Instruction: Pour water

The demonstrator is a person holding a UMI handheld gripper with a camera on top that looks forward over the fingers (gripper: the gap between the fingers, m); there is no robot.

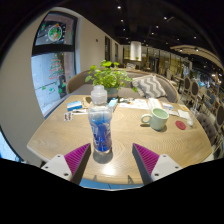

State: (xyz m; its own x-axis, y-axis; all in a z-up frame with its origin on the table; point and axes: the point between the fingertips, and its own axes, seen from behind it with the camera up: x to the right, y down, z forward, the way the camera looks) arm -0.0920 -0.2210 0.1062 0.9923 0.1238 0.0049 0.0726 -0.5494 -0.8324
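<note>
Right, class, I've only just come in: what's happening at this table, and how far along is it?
A hand-held gripper is pointed at a clear water bottle standing upright on a round wooden table. Its fingers are open, and the bottle stands just ahead of them, slightly nearer the left finger, not gripped. A green mug stands farther back on the right, beside a small red dish. A potted plant stands at the far side. No pouring has started.
</note>
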